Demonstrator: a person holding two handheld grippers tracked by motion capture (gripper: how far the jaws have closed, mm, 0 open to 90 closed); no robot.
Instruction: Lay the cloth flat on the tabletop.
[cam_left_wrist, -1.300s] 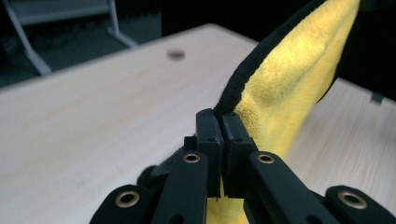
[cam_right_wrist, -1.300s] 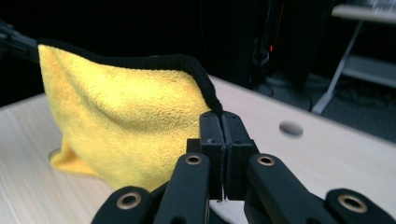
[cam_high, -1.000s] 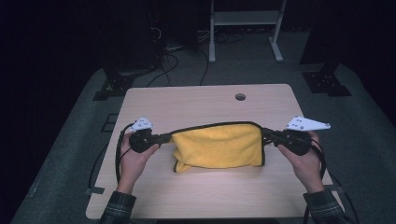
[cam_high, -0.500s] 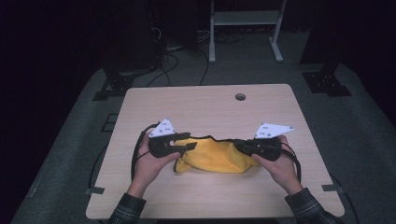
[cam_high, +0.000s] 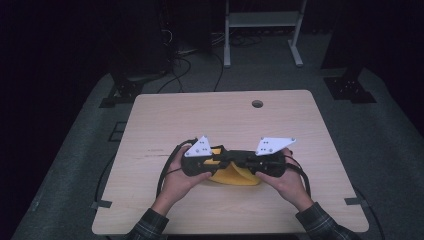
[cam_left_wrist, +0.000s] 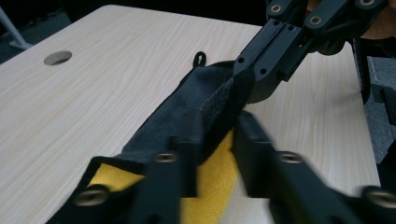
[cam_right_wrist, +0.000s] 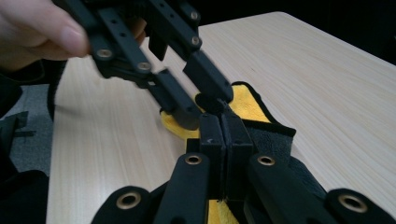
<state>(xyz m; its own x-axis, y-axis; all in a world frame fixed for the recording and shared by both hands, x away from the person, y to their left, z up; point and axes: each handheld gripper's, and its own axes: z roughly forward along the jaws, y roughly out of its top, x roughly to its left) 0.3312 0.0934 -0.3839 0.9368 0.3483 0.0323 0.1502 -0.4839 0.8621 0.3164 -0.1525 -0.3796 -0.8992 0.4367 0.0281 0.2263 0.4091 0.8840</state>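
A yellow cloth with a black edge and black backing lies bunched on the wooden table between the two hands. My grippers meet tip to tip above it. In the right gripper view my right gripper is shut on the cloth's black edge. Just beyond it, the jaws of my left gripper stand apart around a black corner of the cloth. In the left gripper view a fold of the cloth runs between the parted, blurred jaws of the left gripper. The right gripper pinches the same fold farther along.
A round cable hole sits near the table's far edge. Black cables trail from both grippers over the front of the table. Beyond the table stand a white frame and dark stands on a grey floor.
Both grippers have moved inward from the cloth's two ends and now meet in the middle. The cloth has gone from stretched flat to bunched, and the left jaws have parted.
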